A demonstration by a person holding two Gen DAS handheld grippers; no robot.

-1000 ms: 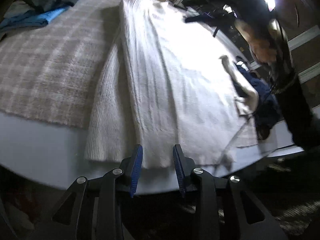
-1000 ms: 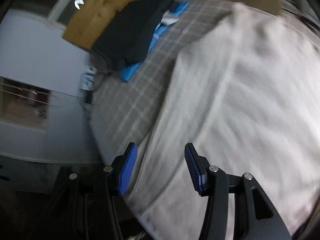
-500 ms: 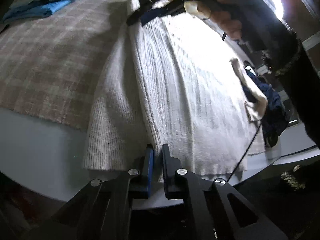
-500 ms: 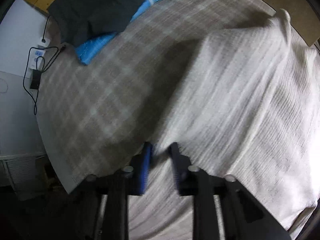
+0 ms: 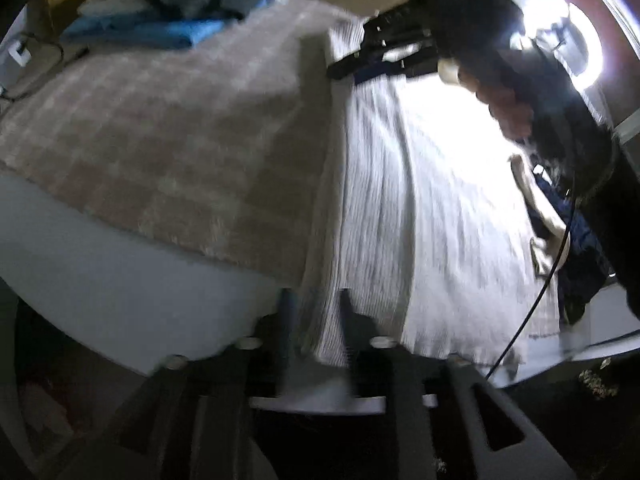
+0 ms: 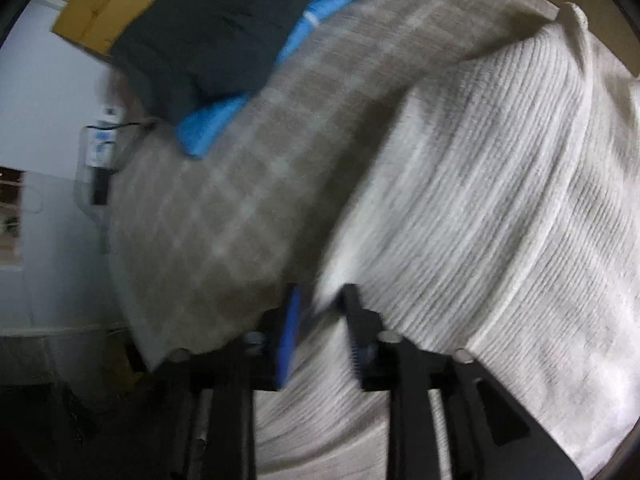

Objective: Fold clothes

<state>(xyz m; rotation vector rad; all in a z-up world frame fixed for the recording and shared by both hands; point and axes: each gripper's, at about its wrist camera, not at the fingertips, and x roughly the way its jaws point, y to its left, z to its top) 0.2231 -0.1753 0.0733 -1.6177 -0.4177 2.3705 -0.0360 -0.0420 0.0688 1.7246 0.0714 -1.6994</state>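
**Both tongs at one long edge of the sweater**

The left tongs (image 5: pixel 314 312) are opening, the white sweater (image 5: pixel 420 200) hem between them. It stretches straight away to the right tongs (image 5: pixel 380 66), also opening, with its far edge between them.

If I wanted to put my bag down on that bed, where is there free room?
The checked blanket lies bare between the white sweater and the pile of blue and dark clothes at its far corner. The sweater's side is crowded: both grippers work its edge, left gripper near, right gripper farther along, jaws opening.
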